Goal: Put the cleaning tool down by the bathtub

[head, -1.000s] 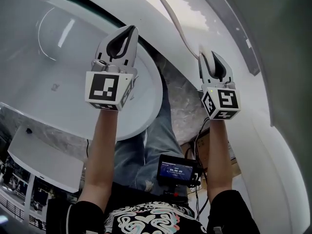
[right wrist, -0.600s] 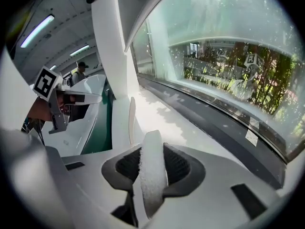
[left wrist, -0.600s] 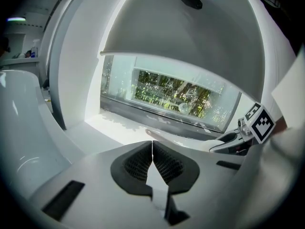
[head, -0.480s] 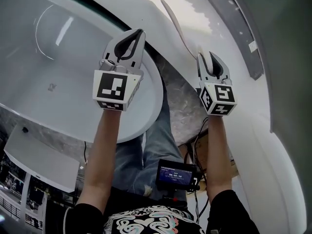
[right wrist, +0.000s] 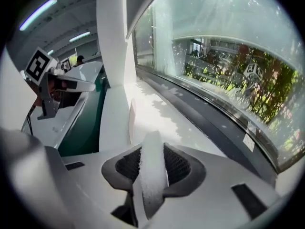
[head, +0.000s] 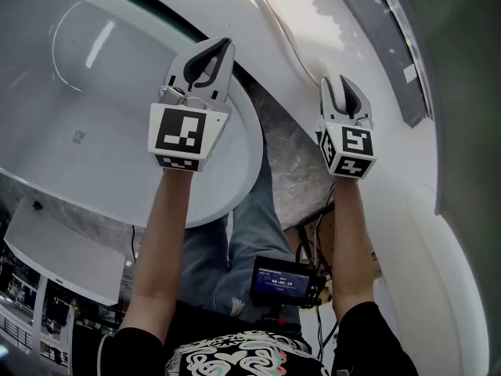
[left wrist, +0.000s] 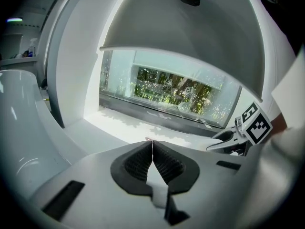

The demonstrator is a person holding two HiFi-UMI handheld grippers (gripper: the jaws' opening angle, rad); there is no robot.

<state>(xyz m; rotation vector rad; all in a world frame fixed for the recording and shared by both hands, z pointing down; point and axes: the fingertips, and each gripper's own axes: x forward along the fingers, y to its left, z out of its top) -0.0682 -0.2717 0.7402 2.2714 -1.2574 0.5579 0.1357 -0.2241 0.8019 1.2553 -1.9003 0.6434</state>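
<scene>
A white long-handled cleaning tool [head: 283, 39] sticks forward from my right gripper [head: 341, 82], whose jaws are shut on its handle [right wrist: 151, 168]. The tool's far end [right wrist: 132, 120] reaches over the white ledge [head: 352, 30] next to the window. The white oval bathtub [head: 244, 159] lies at the left in the head view. My left gripper [head: 225, 48] hovers over the tub's rim, shut with nothing between its pads [left wrist: 152, 143]. In the left gripper view the right gripper [left wrist: 223, 141] shows at the right edge.
A strip of marble floor [head: 296, 163] runs between tub and ledge. A small screen [head: 283, 276] with cables hangs at the person's waist, beside a cardboard box [head: 325, 237]. A white shelf [head: 63, 257] sits lower left. A long window [left wrist: 176, 92] faces greenery.
Both grippers have drifted slightly up in the view, the left one also a little to the right. The right gripper still holds the tool; its far end stays over the ledge.
</scene>
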